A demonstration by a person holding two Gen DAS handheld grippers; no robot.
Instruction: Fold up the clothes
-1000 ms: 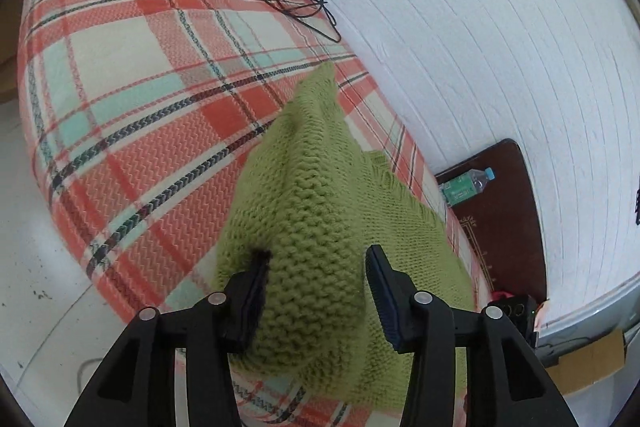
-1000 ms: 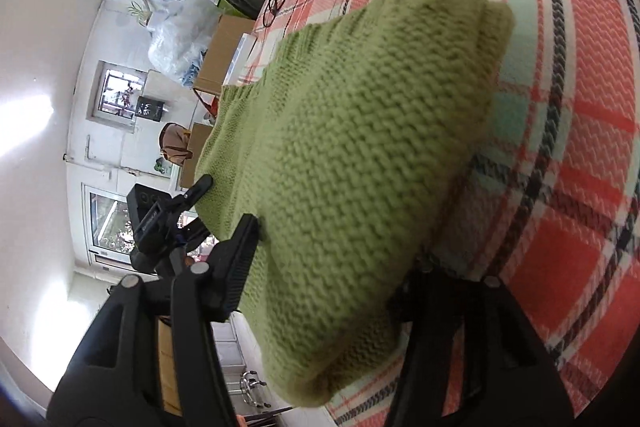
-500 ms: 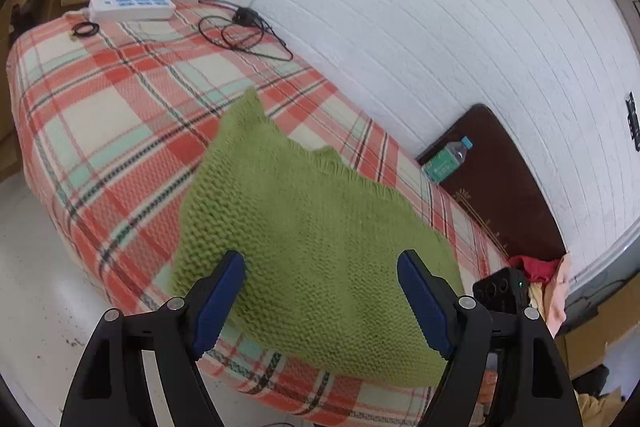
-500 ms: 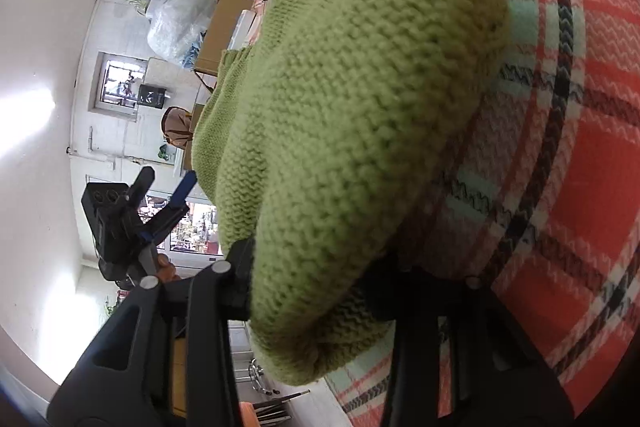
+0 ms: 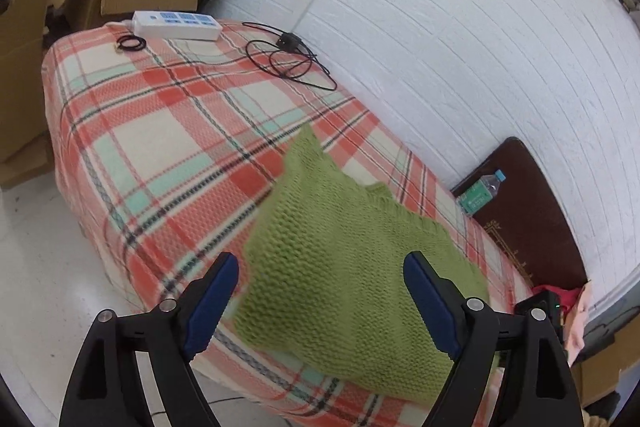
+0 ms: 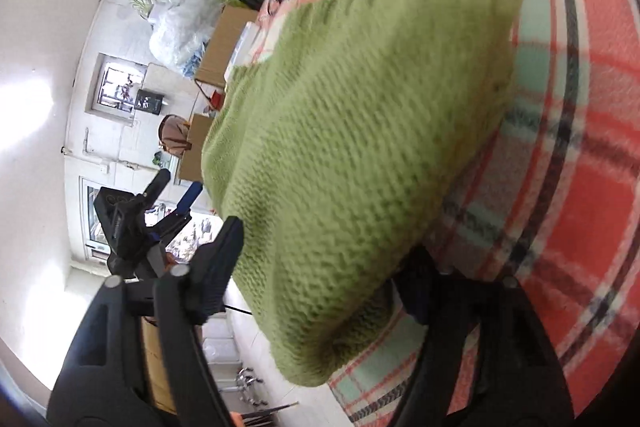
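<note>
- The left tool (image 5: 320,291) is hovering with its jaws spread wide, holding nothing, above the near edge of the green knit sweater (image 5: 344,267).
- The right tool (image 6: 320,267) is straddling the sweater's thick folded end; one finger is hidden beneath the knit, so its grip cannot be told.
- The sweater is lying as a folded bundle on the plaid blanket (image 5: 160,131), near the front edge.
- Its long axis is running along that edge, one corner pointing toward the black cable (image 5: 292,63).
- Judgement: any further fold is requiring aligned edges and a flattened knit.
</note>
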